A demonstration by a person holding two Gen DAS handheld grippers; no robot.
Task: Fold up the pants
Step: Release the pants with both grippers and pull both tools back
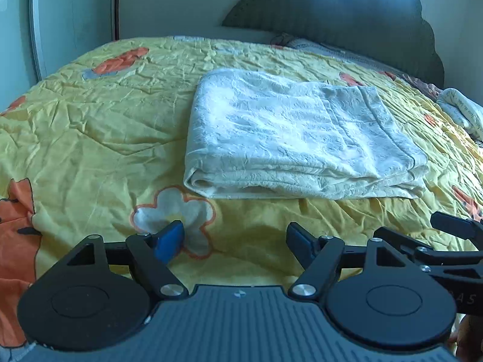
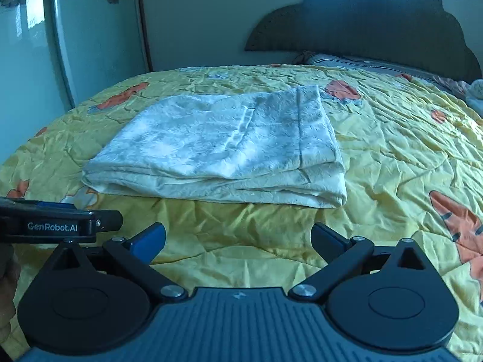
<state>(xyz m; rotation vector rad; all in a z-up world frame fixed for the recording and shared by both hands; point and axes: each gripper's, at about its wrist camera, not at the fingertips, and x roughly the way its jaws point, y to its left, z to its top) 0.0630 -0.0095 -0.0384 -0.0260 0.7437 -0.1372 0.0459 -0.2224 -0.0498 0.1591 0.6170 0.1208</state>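
Cream-white pants (image 1: pixel 295 135) lie folded into a flat stacked rectangle on the yellow bedspread (image 1: pixel 99 126). They also show in the right wrist view (image 2: pixel 223 150), with a folded edge facing me. My left gripper (image 1: pixel 238 241) is open and empty, held above the bedspread short of the pants' near edge. My right gripper (image 2: pixel 238 241) is open and empty, also short of the near edge. The left gripper's body (image 2: pixel 57 226) shows at the left in the right wrist view; the right gripper's body (image 1: pixel 452 241) shows at the right in the left wrist view.
The bedspread (image 2: pixel 392 157) has orange and white cartoon prints. A dark scalloped headboard (image 1: pixel 362 15) stands at the back right. Pillows (image 1: pixel 462 111) lie at the right. A wardrobe with glossy doors (image 2: pixel 90 30) stands to the left beyond the bed.
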